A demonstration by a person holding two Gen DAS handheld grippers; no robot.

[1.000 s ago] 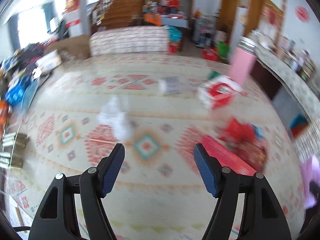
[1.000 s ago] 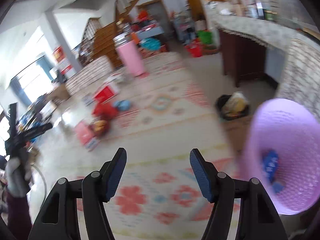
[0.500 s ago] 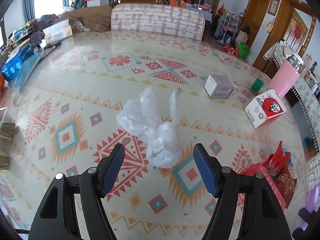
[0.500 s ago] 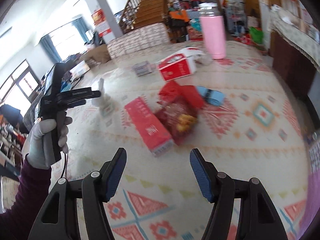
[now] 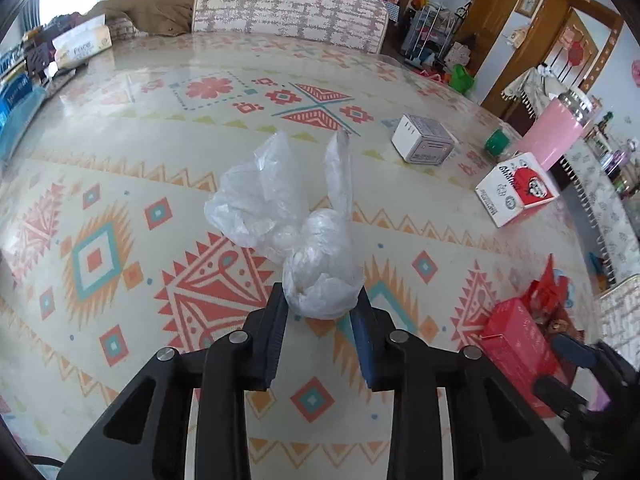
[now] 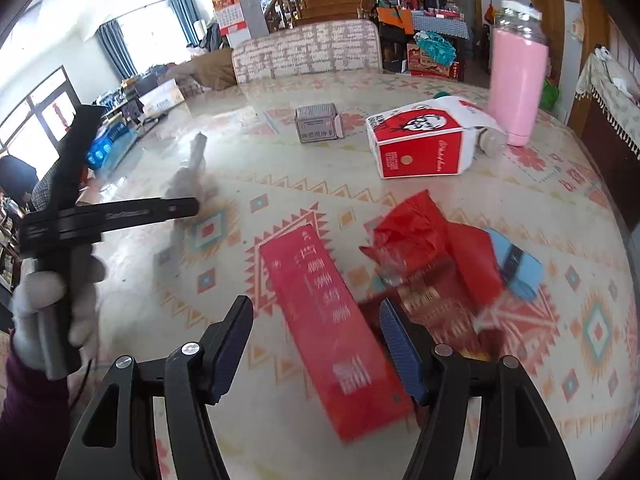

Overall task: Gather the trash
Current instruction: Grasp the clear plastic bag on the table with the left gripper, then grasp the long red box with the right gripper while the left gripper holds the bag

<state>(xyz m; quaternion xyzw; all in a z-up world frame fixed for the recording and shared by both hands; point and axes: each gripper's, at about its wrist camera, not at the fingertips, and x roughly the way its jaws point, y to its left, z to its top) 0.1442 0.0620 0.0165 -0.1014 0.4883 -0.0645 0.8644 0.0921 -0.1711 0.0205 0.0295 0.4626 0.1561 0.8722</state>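
Note:
A crumpled clear plastic bag (image 5: 280, 208) lies on the patterned table (image 5: 120, 140). My left gripper (image 5: 320, 300) is closing, and its blue pads press on the bag's knotted lower bulge from both sides. In the right wrist view the same left gripper (image 6: 176, 208) reaches to the blurred bag (image 6: 192, 176), held by a gloved hand (image 6: 52, 312). My right gripper (image 6: 315, 312) stands open just above the near part of a long red box (image 6: 312, 272), not touching it. A crumpled red wrapper (image 6: 412, 232) lies right of the box.
A red-and-white chicken carton (image 6: 420, 144), a small grey box (image 6: 318, 122), a pink flask (image 6: 518, 68) and a blue packet (image 6: 516, 264) share the table. A chair back (image 6: 308, 52) stands at the far edge. Boxes line the left side.
The left gripper dropped toward the plastic bag, and its jaws narrowed onto it. The right gripper swung away from a purple basket and now hangs over the red box.

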